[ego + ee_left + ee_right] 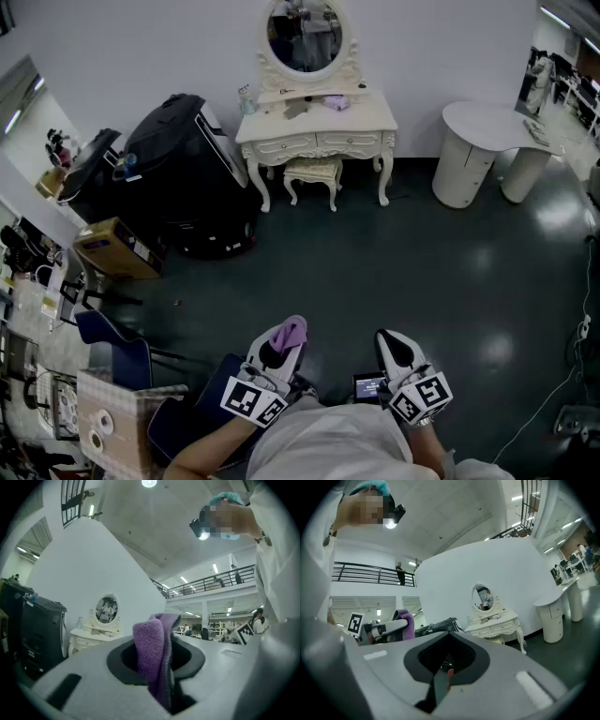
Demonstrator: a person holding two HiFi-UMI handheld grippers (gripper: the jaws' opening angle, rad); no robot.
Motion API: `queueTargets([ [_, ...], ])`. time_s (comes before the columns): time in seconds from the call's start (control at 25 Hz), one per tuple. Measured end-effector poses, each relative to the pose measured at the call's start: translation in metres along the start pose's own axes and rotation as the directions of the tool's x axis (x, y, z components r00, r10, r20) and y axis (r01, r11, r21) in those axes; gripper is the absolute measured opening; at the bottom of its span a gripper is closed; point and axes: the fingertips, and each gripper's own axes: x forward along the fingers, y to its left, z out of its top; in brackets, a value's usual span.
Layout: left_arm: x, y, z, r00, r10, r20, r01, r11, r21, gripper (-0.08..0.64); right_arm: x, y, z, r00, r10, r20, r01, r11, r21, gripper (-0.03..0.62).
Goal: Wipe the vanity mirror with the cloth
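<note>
Cloth point(152, 648): purple, folded, standing up between the jaws of the left gripper point(281, 348); its top pokes past the tips.
Left jaws: clamped on the cloth, which fills the slot between them.
Right gripper point(395, 349): jaws together, nothing between them.
Grippers' place: both near, close to the person's body, side by side and apart, left one left of the right.
Mirror point(305, 36): oval, in a white frame, far, on top of the vanity point(319, 127) against the wall; well apart from both grippers and the cloth.
Stool point(312, 172): tucked under the vanity.
Floor point(403, 272): dark, bare between the grippers and the vanity.
Left of vanity: black case point(183, 159).
Right of vanity: white round table point(487, 127).
</note>
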Motion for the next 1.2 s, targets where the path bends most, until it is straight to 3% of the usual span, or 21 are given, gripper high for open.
queueTargets([
  [0.12,-0.008,-0.015,-0.003,1.000,-0.005,0.004,0.005,1.000,0.000,0.094,-0.002,-0.001,0.008,1.000,-0.001,0.006,0.002,0.999,-0.036,0.006],
  [0.2,-0.020,-0.010,-0.001,0.998,0.039,0.040,-0.038,0.999,-0.015,0.094,-0.001,0.002,0.009,1.000,-0.012,0.020,0.013,0.999,-0.049,0.006],
  [0.32,-0.042,0.013,0.007,0.987,0.122,0.103,-0.121,0.993,-0.019,0.094,0.005,0.012,0.010,0.999,-0.039,0.036,0.042,0.997,-0.069,0.006],
  [0.48,-0.064,0.052,-0.001,0.979,0.179,0.100,-0.178,0.984,-0.017,0.094,0.010,0.031,0.010,0.996,-0.082,0.038,0.085,0.992,-0.088,0.006],
  [0.64,-0.063,0.064,-0.009,0.982,0.166,0.093,-0.161,0.985,-0.061,0.094,0.009,0.038,0.012,0.995,-0.099,0.018,0.100,0.991,-0.085,0.006],
  [0.88,-0.060,0.044,-0.021,0.987,0.131,0.089,-0.121,0.986,-0.111,0.094,0.003,0.040,0.023,0.993,-0.112,0.036,0.115,0.989,-0.093,0.006],
  [1.2,-0.048,0.016,-0.019,0.992,0.097,0.082,-0.093,0.994,-0.059,0.094,-0.020,0.038,0.019,0.997,-0.065,0.035,0.067,0.994,-0.085,0.006],
])
